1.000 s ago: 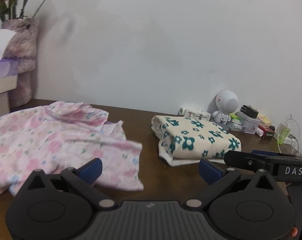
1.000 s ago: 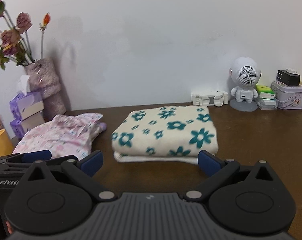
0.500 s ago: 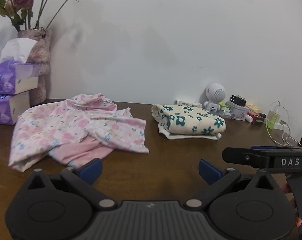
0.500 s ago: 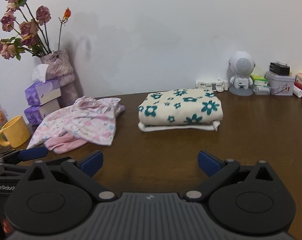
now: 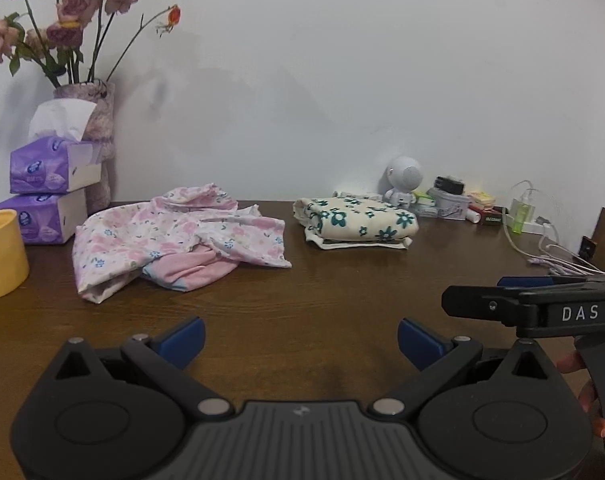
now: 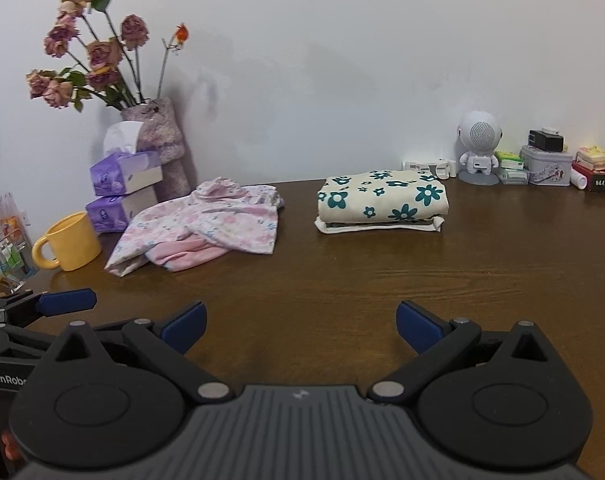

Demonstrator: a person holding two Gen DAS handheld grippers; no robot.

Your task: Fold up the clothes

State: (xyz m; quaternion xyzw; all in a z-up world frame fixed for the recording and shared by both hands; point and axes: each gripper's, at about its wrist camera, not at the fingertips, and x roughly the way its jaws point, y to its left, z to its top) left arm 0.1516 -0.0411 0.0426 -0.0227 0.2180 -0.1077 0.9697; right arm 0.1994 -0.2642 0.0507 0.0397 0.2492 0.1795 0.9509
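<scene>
Both claws released: left gripper (image 5: 300, 340), right gripper (image 6: 300, 326), low over table (image 6: 342, 280). Cream floral garment (image 6: 382, 204) folded at back; pink garment (image 6: 198, 228) rumpled beside it, likely next for spreading flat

A dark wooden table (image 6: 342, 280) runs up against a plain white wall (image 6: 322, 60). Take the vase (image 6: 164, 140) of dried roses (image 6: 98, 52) at the back as the mark: two purple tissue boxes (image 6: 122, 188) are stacked right in front of it, and a yellow mug (image 6: 72, 242) stands nearer than those, handle turned outward. Far to the right of the vase, along the wall, sits a small white robot-shaped speaker (image 6: 478, 146), then a patterned tin (image 6: 546, 164) with a black gadget on its lid. In the left wrist view, white cables (image 5: 550, 248) trail across the wood beyond the tin.
</scene>
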